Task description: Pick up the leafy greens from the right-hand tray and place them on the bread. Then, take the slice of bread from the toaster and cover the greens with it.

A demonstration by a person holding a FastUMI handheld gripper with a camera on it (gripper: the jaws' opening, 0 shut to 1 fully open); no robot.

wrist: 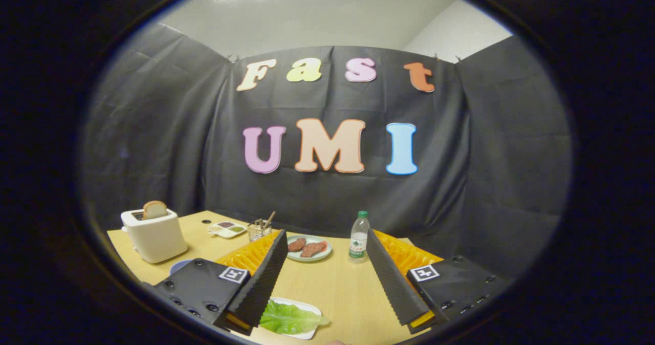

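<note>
The fisheye camera is riding on the hand-held gripper, looking forward and slightly down over the surface toward the booth's wall.

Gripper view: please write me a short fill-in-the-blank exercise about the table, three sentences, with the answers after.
1. A slice of bread stands in the white ____.
2. The leafy greens lie on a white tray, near the gripper, whose fingers are ____.
3. The bottle beyond the fingers has a ____ cap.

Answers: toaster; open; green

Black cloth wall behind a pale wooden table, white ceiling lit above
</note>
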